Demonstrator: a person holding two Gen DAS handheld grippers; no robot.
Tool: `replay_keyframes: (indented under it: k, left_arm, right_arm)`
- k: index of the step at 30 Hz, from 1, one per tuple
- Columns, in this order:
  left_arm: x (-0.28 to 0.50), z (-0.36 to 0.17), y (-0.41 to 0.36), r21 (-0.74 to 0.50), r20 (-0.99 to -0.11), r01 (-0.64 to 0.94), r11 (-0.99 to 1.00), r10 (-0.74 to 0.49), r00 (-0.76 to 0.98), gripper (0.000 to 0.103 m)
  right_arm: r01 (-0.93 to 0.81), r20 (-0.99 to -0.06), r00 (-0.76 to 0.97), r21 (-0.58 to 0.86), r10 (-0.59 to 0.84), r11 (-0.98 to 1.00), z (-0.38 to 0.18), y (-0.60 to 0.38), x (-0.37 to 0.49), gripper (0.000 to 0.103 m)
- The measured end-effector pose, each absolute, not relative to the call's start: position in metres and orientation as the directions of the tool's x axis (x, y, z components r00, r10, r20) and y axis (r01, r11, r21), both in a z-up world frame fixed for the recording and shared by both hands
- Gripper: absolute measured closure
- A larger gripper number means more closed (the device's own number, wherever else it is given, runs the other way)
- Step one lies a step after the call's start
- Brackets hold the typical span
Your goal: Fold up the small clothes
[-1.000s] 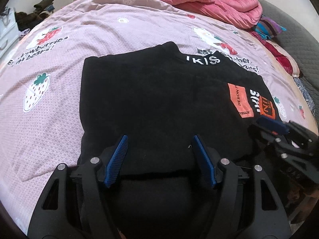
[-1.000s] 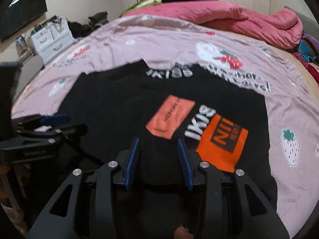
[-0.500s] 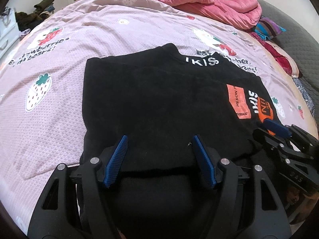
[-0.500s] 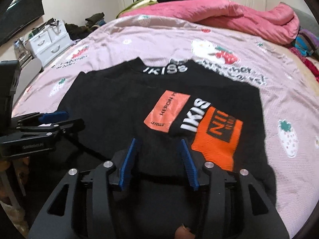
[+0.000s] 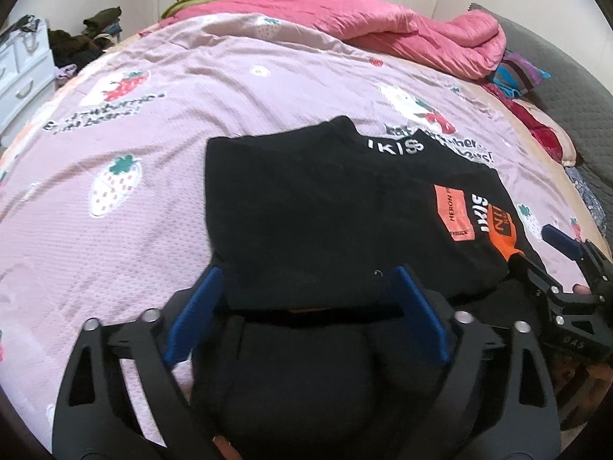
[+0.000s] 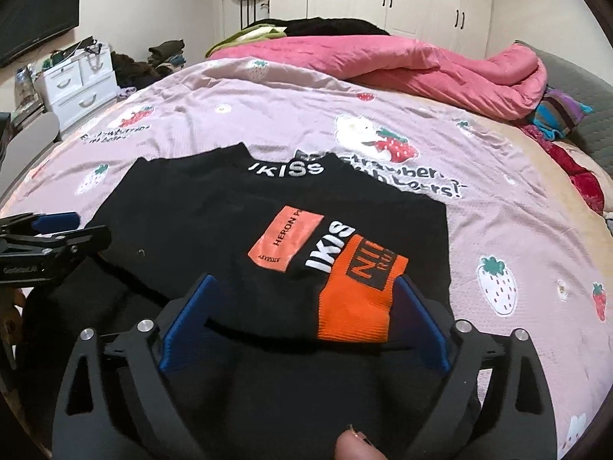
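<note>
Black top point(image 6: 214, 230) lay folded flat on the pink strawberry bedsheet point(image 5: 115, 145), near edge toward the camera, orange patches point(image 6: 356, 299) on the right part. Both tongs had just been opening and stood wide: left gripper point(image 5: 306, 314) and right gripper point(image 6: 302, 318) each straddled the near folded edge, pads clear of the cloth, nothing held. Reads as a release after laying the fold down, garment left square for the next fold. Hard to tell: black on black hid the layers and fold lines, sleeves not visible, the hem nearest the camera sat behind the gripper bodies. Pink duvet point(image 6: 402, 61) bunched at the far end
</note>
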State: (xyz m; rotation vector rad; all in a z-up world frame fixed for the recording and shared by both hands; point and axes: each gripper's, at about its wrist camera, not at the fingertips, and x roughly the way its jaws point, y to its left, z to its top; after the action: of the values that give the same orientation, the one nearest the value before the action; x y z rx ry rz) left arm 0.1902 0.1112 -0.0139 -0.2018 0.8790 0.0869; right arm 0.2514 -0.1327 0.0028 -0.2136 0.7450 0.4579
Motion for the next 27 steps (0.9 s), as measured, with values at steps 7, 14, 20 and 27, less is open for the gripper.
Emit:
replay_keyframes:
  k: [7,14,20,27]
  left_arm:
    - [0.181,-0.01,0.109,-0.086,-0.766,-0.162,0.983,0.038,0.642,0.009]
    - [0.169,0.0,0.113,-0.092,-0.74,-0.167,0.982,0.044,0.671,0.009]
    - [0.15,0.003,0.118,-0.06,-0.729,-0.175,0.983,0.077,0.68,0.009]
    - [0.126,-0.001,0.13,-0.068,-0.737,-0.189,0.98,0.078,0.672,0.009]
  right_arm:
    - [-0.466,-0.672,0.661,-0.017,0.335,0.885,0.012,-0.137,0.244,0.007]
    - [-0.466,-0.656,0.669,-0.004,0.349,0.885,0.018,-0.141,0.236,0.006]
    - [-0.462,-0.645,0.676,0.006,0.356,0.887,0.022,-0.147,0.228,0.006]
    - [-0.445,-0.633,0.685,0.027,0.36,0.895,0.025,-0.16,0.217,0.006]
